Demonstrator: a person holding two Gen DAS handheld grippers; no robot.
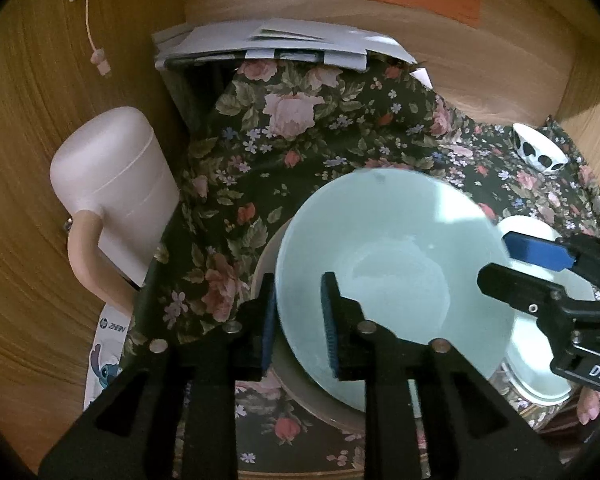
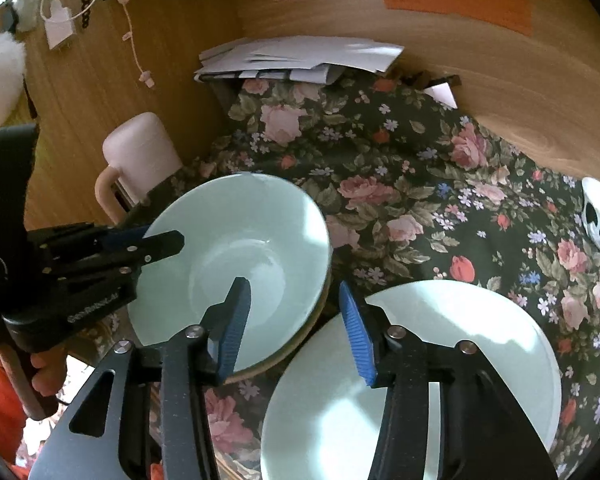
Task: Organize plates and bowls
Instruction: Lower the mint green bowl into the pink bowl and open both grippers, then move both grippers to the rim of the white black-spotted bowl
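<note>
Left gripper (image 1: 298, 312) straddles the near rim of the pale green bowl (image 1: 392, 268), one blue pad outside the wall and one inside; a sliver of gap shows at the wall, so I read the jaws as eased off, not pinching. Right gripper (image 2: 296, 328) hangs with its jaws parted and nothing between the pads, above the gap between that bowl and the second pale green bowl (image 2: 460, 340) beside it.

The first bowl sits nested in a beige dish (image 1: 266, 258), only the edge of which peeks out beneath it, on the floral cloth (image 1: 284, 120). The second rests on the same cloth, just to the right.

By their glaze, these look like ceramic: stiff, fairly heavy, smooth enough to slip, and liable to chip if knocked together. The rim is the sensible place to take hold, one pad in and one out, gripped squarely so the weight does not swing the bowl.

Count: two pale green bowls, one beige dish under the first, and one small white bowl with black spots (image 1: 540, 150) far off at the cloth's right side. Beyond the cloth stand one pink lidded jug (image 1: 116, 196) to the left and a pile of white papers (image 1: 276, 42) at the back.
</note>
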